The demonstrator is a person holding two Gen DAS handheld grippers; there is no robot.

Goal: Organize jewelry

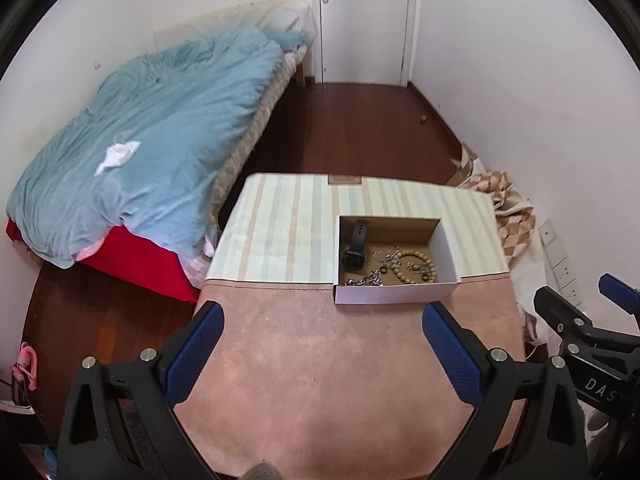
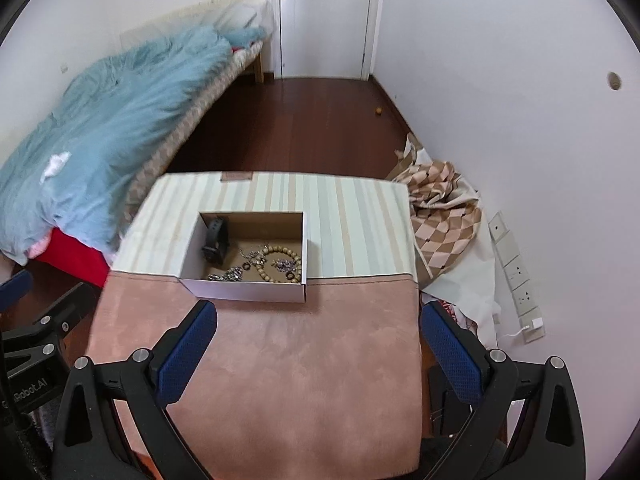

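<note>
A white cardboard box (image 1: 394, 294) (image 2: 248, 291) sits on the table where the pink mat meets the striped cloth. Inside lie a black watch (image 1: 354, 248) (image 2: 216, 242), a wooden bead bracelet (image 1: 418, 264) (image 2: 280, 262), silver chains (image 1: 370, 280) (image 2: 228, 274) and small rings. My left gripper (image 1: 323, 318) is open and empty over the pink mat, short of the box. My right gripper (image 2: 318, 316) is open and empty, also short of the box. The right gripper shows at the left wrist view's right edge (image 1: 580, 320).
The table carries a pink mat (image 1: 320, 360) (image 2: 288, 360) and a striped cloth (image 1: 288, 220) (image 2: 352, 216). A bed with a blue duvet (image 1: 152, 120) (image 2: 100, 120) stands left. Checked fabric (image 1: 508, 216) (image 2: 444, 216) lies right by the wall. A door (image 1: 364, 20) is far ahead.
</note>
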